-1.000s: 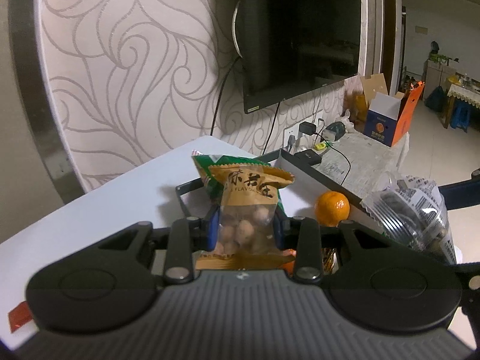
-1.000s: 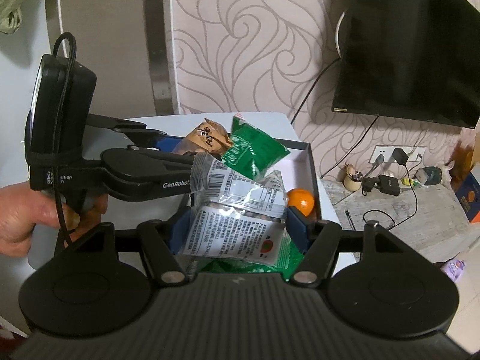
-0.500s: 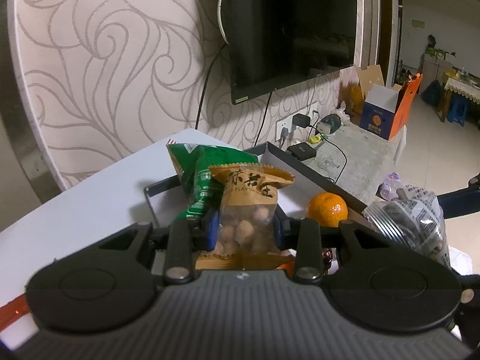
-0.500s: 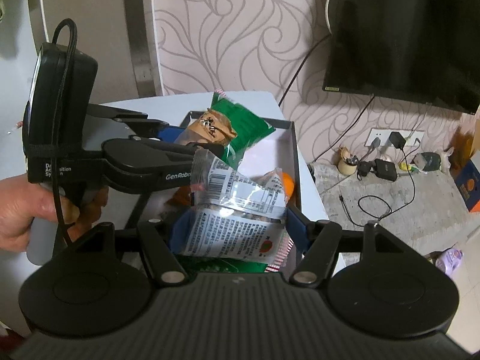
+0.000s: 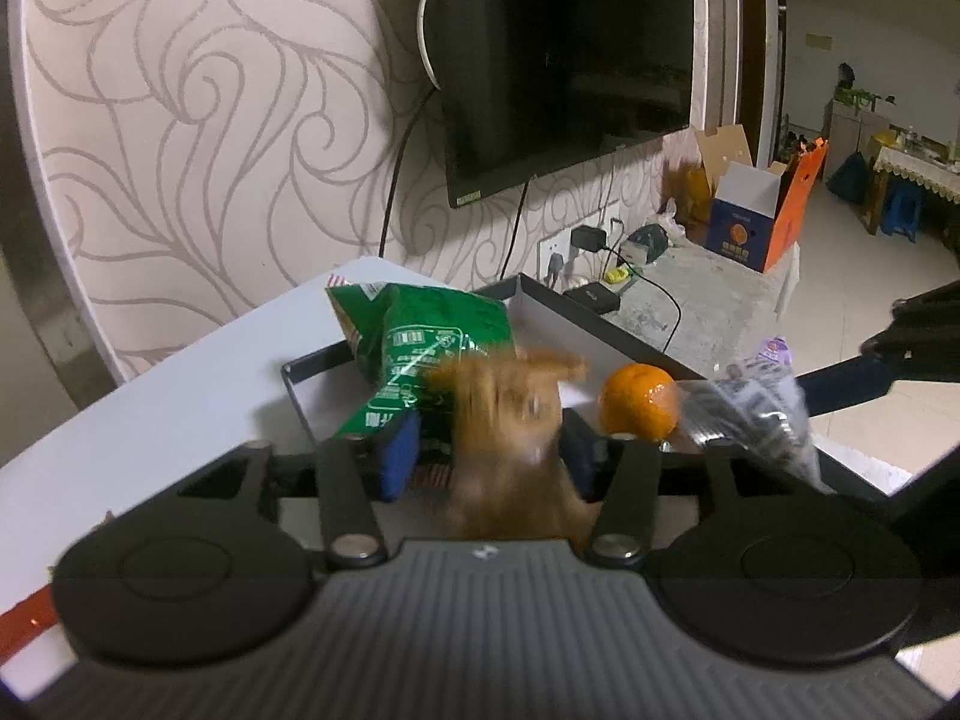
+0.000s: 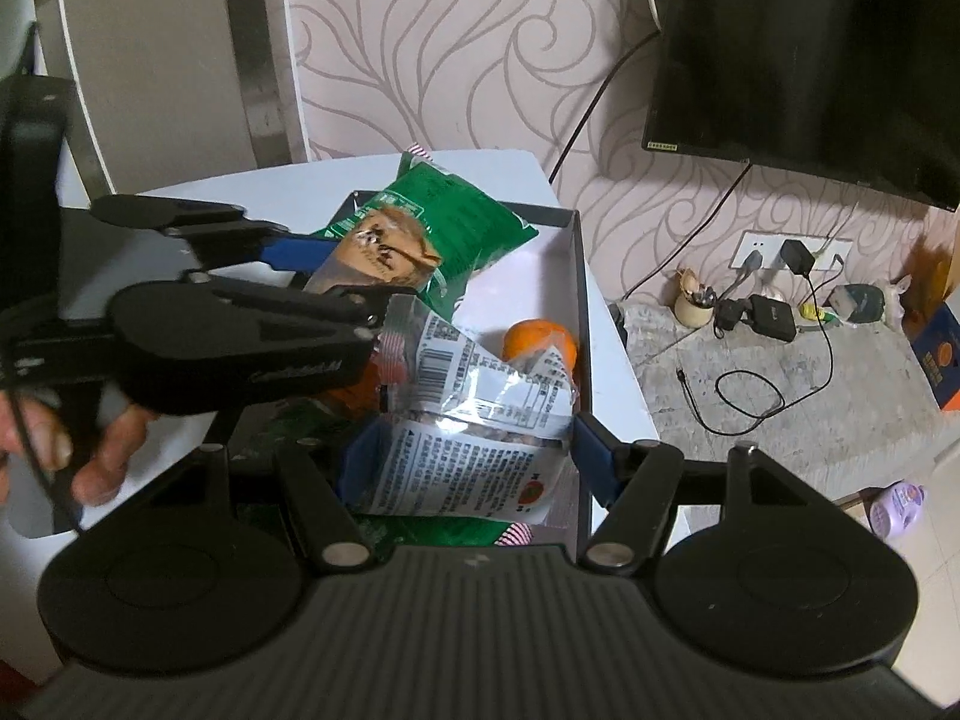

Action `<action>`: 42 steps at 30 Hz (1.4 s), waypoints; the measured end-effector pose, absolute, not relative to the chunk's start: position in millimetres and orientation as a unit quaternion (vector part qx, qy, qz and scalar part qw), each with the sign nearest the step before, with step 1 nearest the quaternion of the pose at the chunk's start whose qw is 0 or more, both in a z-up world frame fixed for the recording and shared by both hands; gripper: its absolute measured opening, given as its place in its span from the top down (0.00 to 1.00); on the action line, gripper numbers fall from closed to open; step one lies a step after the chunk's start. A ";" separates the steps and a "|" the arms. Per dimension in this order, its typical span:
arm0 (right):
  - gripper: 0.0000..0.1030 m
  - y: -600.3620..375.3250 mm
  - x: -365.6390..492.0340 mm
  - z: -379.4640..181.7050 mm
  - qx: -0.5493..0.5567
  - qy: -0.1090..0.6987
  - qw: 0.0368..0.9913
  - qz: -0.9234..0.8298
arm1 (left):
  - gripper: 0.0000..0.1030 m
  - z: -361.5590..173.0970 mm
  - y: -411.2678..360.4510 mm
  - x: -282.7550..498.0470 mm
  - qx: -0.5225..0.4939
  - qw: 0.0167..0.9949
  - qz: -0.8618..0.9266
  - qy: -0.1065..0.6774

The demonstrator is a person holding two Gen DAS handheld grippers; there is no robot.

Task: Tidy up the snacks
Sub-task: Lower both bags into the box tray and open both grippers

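Note:
My left gripper [image 5: 486, 450] has opened; the brown nut packet [image 5: 510, 420] is blurred, dropping between its blue pads over the dark shallow box [image 5: 576, 324]. It also shows in the right wrist view [image 6: 384, 258]. A green snack bag [image 5: 420, 342] leans on the box's far corner, and an orange [image 5: 639, 402] lies inside. My right gripper [image 6: 474, 462] is shut on a silver printed packet [image 6: 474, 426], held above the box [image 6: 579, 300], with the left gripper [image 6: 336, 282] just to its left.
The box sits on a white table [image 5: 150, 408] by a patterned wall with a mounted TV [image 5: 564, 60]. Beyond the table edge lie chargers and cables [image 6: 756, 324] on the floor and an orange-blue carton [image 5: 762, 222].
My left gripper opened and let go of the brown packet, which is falling. Both grippers moved further over the box; the right still grips the silver packet.

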State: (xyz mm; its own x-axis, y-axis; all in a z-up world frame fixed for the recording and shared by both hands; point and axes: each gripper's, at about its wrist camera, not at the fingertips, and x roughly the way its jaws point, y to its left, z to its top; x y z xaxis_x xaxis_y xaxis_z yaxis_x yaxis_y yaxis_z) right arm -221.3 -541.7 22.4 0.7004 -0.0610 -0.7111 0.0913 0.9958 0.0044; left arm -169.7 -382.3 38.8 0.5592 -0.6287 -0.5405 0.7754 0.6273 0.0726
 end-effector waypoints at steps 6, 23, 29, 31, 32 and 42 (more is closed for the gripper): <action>0.21 -542.4 -213.2 18.0 0.041 0.388 0.920 -0.038 | 0.35 42.4 -373.2 -173.1 0.148 0.875 -0.400 0.229; 0.19 -527.5 -240.8 35.8 0.036 0.362 0.931 -0.041 | 0.35 46.6 -366.3 -181.8 0.139 0.877 -0.398 0.230; 0.14 -525.1 -251.8 39.9 0.041 0.347 0.936 -0.048 | 0.35 51.0 -360.8 -182.9 0.131 0.878 -0.400 0.230; 0.13 -521.8 -254.4 41.2 0.036 0.341 0.938 -0.044 | 0.34 52.6 -359.0 -184.5 0.132 0.879 -0.398 0.227; 0.13 -519.9 -255.0 42.1 0.034 0.340 0.939 -0.043 | 0.34 53.4 -357.6 -185.1 0.132 0.880 -0.398 0.225; 0.13 -497.6 -250.2 49.6 0.019 0.333 0.942 -0.043 | 0.35 62.2 -325.9 -183.8 0.117 0.893 -0.376 0.219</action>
